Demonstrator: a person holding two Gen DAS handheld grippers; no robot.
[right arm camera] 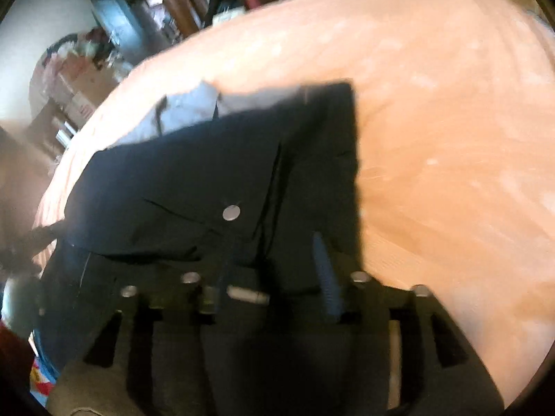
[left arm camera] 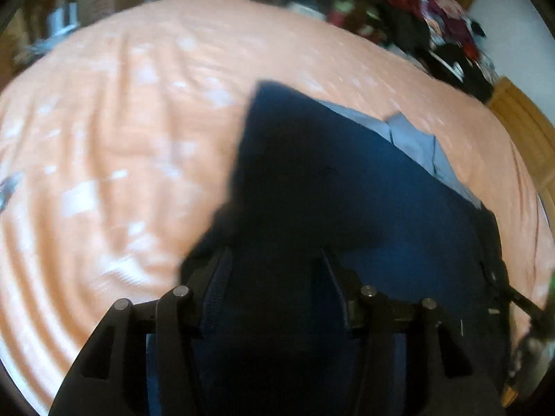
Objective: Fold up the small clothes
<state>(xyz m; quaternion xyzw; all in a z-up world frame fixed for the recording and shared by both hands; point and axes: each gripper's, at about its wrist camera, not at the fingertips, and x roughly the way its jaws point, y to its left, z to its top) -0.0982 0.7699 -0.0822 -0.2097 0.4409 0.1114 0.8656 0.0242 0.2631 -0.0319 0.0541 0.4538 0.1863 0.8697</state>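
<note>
Dark navy garment (left arm camera: 347, 190) is being held by left tongs (left arm camera: 274, 260) and right tongs (right arm camera: 274, 253), each clamped on its near edge. It is being kept taut over the orange bed (left arm camera: 121, 121), probably for folding.

**No readable text in either view**

Both wrist views are blurred, and no word, brand, number or sign can be made out. The cardboard boxes (right arm camera: 81, 95) past the far left edge of the orange bedspread (right arm camera: 451, 138) carry reddish marks that may be print, too smeared to read. The round silver snap button (right arm camera: 231, 213) on the dark navy cloth garment (right arm camera: 194, 180) shows no legible stamping.
</note>
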